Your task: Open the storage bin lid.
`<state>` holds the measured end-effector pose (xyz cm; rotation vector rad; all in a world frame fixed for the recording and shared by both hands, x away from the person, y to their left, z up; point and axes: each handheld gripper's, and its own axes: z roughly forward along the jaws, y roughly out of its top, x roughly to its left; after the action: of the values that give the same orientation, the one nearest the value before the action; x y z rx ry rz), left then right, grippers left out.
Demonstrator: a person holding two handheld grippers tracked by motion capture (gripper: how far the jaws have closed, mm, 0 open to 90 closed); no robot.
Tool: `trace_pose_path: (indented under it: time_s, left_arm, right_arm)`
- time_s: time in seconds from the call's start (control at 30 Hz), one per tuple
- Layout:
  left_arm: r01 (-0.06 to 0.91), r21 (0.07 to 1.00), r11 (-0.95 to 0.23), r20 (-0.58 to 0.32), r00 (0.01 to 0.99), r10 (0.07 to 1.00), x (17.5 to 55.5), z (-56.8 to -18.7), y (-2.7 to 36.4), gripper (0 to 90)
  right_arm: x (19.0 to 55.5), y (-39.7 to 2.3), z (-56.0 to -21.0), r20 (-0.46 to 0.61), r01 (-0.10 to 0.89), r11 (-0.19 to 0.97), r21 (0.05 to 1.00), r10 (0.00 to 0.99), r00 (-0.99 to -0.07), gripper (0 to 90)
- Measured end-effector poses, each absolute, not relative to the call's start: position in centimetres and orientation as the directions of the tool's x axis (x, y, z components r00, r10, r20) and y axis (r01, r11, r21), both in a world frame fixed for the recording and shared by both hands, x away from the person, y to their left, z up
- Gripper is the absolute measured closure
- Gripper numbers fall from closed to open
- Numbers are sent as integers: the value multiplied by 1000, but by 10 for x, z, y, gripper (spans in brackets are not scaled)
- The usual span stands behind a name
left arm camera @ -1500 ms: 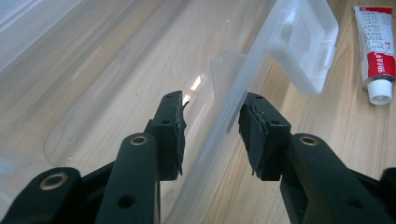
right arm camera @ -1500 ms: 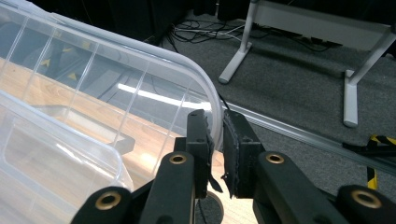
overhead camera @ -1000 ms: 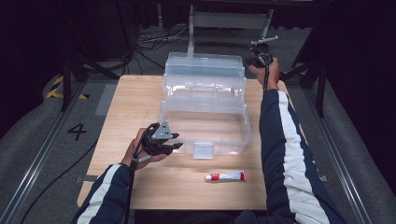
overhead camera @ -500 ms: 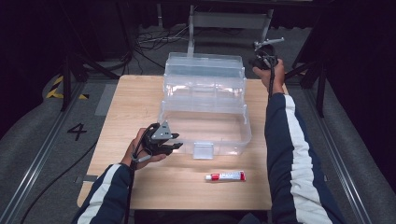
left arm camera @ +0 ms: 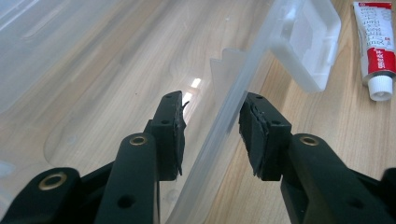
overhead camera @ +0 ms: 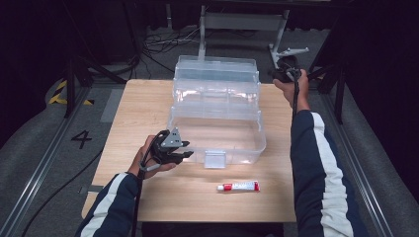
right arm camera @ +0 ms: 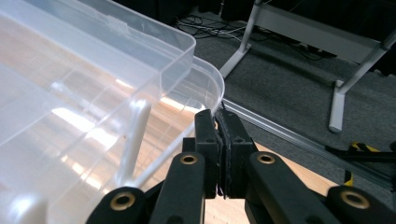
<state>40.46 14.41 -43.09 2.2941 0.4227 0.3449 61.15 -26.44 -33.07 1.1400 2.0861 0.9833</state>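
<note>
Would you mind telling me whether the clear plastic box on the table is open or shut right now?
Open. The clear plastic box has its lid swung back behind it, the tiered trays stand stepped up, and the bottom compartment lies uncovered and looks empty.

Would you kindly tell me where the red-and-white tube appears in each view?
High view: the tube lies on the table's near edge, in front of the clear box's latch.
Left gripper view: tube at top right, beside the latch.
Right gripper view: not in it.
Shared landmark: the latch.
</note>
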Motion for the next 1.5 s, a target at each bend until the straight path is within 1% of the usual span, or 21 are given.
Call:
trace_pose_path:
  time_s: [0.27,0.47,0.73,0.8,0.83,1.23,1.5]
  left_arm:
    - [191,731,-655,118,910,397,405,-431,144,609]
    - [190,733,-654,117,911,396,406,-431,144,609]
    - [190,734,-652,119,909,399,405,-432,144,605]
    - [191,736,-650,116,909,399,405,-432,144,605]
    - [192,737,-648,115,909,400,405,-432,145,605]
    - [194,739,-645,111,909,401,405,-432,145,603]
    - [193,736,-649,122,905,408,404,-432,144,593]
  right_arm:
    - [583,-272,-322,-152,427,400,811,849,-506,880]
    - [559,-270,-321,-168,399,432,809,820,-547,874]
    - [525,-265,-330,-179,375,474,797,778,-602,859]
    - [522,-265,-330,-182,373,478,796,776,-604,859]
    - [511,-266,-333,-185,364,486,795,764,-618,859]
    - [473,-280,-344,-178,345,487,802,747,-641,850]
    - [446,-285,-358,-157,330,484,810,721,-675,840]
